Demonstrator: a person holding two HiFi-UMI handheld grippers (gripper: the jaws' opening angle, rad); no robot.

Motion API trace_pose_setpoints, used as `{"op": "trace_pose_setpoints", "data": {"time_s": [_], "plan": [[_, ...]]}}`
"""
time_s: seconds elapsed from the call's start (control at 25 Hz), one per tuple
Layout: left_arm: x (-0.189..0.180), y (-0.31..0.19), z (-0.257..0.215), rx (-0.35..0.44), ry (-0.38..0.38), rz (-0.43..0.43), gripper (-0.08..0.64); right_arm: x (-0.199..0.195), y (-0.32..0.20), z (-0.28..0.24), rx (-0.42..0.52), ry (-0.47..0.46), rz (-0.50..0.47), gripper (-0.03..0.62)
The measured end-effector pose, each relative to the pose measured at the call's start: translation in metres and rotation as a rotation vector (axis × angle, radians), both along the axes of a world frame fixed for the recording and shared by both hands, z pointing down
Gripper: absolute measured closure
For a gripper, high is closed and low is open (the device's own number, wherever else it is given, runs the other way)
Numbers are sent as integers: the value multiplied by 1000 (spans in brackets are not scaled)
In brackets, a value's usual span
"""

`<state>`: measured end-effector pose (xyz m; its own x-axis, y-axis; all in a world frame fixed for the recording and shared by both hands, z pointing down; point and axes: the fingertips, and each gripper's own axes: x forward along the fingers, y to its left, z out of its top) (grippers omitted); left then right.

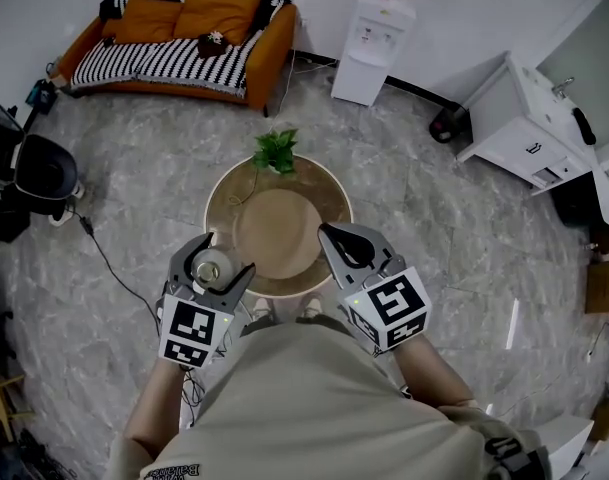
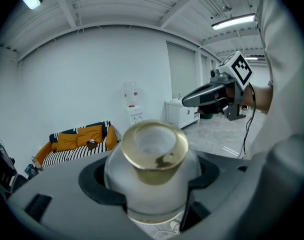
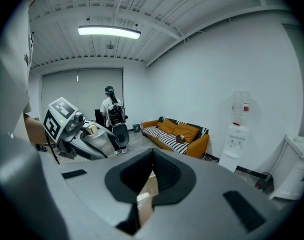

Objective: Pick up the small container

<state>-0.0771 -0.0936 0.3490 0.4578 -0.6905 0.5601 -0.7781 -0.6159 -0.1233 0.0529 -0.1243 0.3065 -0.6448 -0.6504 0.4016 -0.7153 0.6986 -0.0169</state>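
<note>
The small container [image 1: 210,267] is a frosted glass jar with a gold rim. It is held off the table between the jaws of my left gripper [image 1: 220,259], just left of the table's near edge. The left gripper view shows the small container [image 2: 152,156] upright, its sides pressed by the dark pads of the left gripper [image 2: 152,196]. My right gripper [image 1: 330,236] hovers over the near right edge of the round table [image 1: 224,208] with its jaws together and nothing in them. In its own view the right gripper [image 3: 144,184] is shut.
A small green plant [image 1: 276,150] stands at the table's far edge. An orange sofa [image 1: 184,38] with striped cushions, a white water dispenser [image 1: 374,33] and a white cabinet [image 1: 529,118] line the far wall. A black chair [image 1: 39,173] is at left.
</note>
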Motion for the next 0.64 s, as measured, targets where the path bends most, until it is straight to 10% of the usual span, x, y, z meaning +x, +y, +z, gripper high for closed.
{"op": "trace_pose_setpoints", "data": {"time_s": [0.64], "plan": [[-2,-11,-5,17,0,11,221,10,-20,-4,22,17,36,595]]}}
